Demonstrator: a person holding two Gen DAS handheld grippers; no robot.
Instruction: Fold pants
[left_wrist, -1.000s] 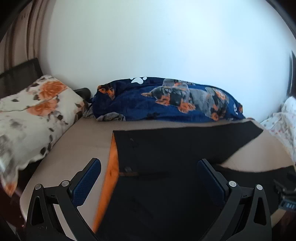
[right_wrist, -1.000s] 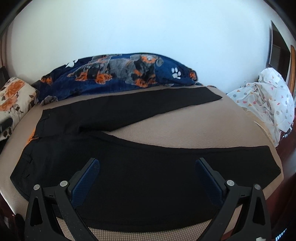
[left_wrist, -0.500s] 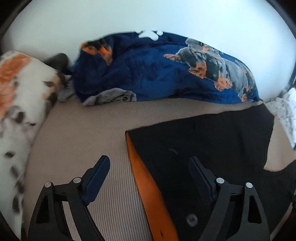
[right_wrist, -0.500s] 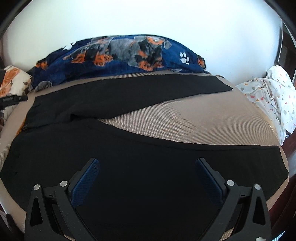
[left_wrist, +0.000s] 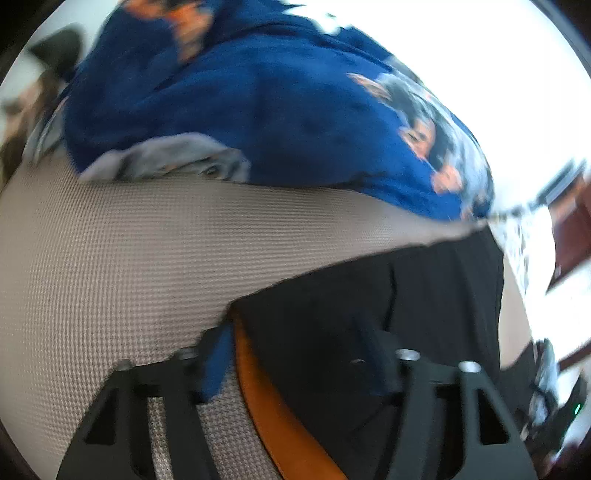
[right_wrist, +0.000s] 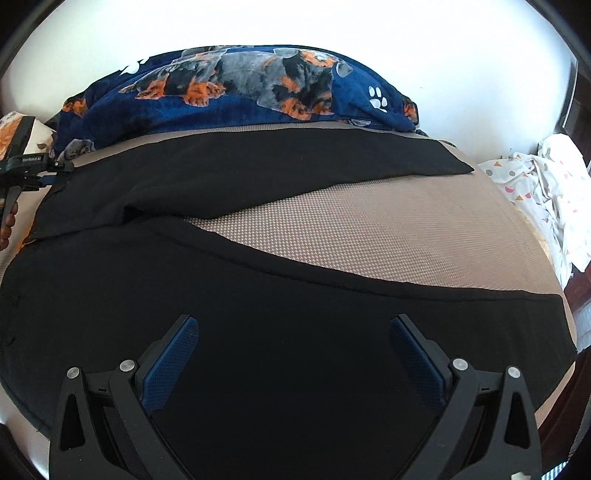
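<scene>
Down near the front, right gripper (right_wrist: 293, 363) spread wide over the near leg of the black pants (right_wrist: 258, 317), touching nothing. Over at the left, left gripper (left_wrist: 291, 347) just been closing around the orange-lined waistband corner (left_wrist: 255, 373), can't tell if pinched yet. Pants spread flat across the bed (right_wrist: 388, 221), legs splayed. Further back, blue dog-print blanket (right_wrist: 240, 92) along the wall.

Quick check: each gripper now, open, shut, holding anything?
Left gripper: jaws have just been closing, pants corner between them, not yet pinched.
Right gripper: open, empty, above the pants.
</scene>
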